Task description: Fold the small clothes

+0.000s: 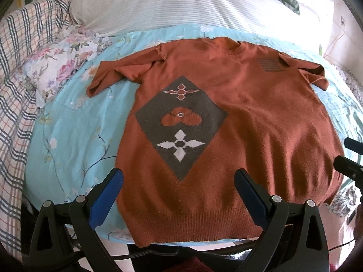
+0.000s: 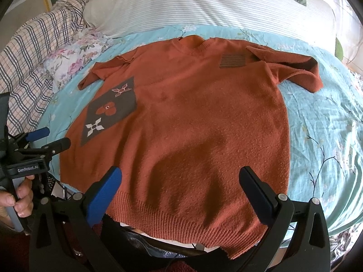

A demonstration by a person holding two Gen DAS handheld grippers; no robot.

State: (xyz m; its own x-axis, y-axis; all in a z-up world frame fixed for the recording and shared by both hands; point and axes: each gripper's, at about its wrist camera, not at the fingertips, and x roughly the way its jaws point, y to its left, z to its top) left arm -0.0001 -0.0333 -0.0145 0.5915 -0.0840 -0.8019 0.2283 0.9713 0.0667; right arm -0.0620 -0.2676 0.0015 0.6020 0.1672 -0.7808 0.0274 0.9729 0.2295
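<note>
A rust-orange short-sleeved sweater lies flat, front up, on the light blue floral bedsheet, collar away from me and ribbed hem toward me. A grey diamond patch with flower motifs sits on its left half. My left gripper hovers open above the hem's left part, holding nothing. My right gripper stands open above the hem's middle, also empty. In the right wrist view the left gripper shows at the left edge, held by a hand.
A white striped pillow lies beyond the collar. A plaid blanket and a floral pillow are bunched at the left. The bed's front edge runs just under the hem, with dark floor below.
</note>
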